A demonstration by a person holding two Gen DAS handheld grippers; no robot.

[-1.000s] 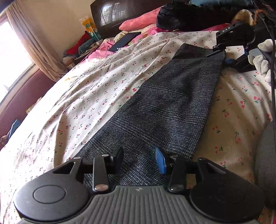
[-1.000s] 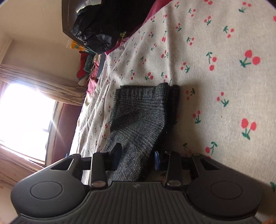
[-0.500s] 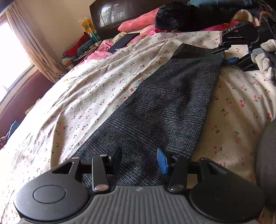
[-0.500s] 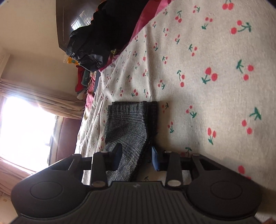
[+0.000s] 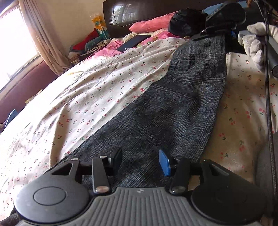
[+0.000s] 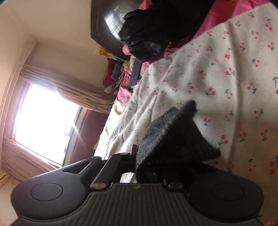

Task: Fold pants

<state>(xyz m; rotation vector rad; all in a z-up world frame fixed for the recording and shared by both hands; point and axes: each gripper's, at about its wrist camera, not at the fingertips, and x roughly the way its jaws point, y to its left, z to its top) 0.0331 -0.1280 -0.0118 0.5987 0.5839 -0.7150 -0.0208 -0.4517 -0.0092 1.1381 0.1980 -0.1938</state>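
We see the pants (image 5: 175,111) stretched in a long grey strip across the cherry-print bed (image 5: 97,90). Our left tongs (image 5: 140,160) hover above the near end, fingers apart, gripping nothing. Our right tongs (image 6: 145,163) are clamped on the far end (image 6: 173,139), lifting it off the sheet beside a white-gloved hand (image 5: 255,43).

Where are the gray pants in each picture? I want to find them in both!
Left wrist view: the gray pants stretch across the cherry-print sheet, from the open left gripper up to the right gripper at the top right.
Right wrist view: one end of the pants bunches at bottom centre, clamped in the right gripper.
Shared landmark: the dark headboard.
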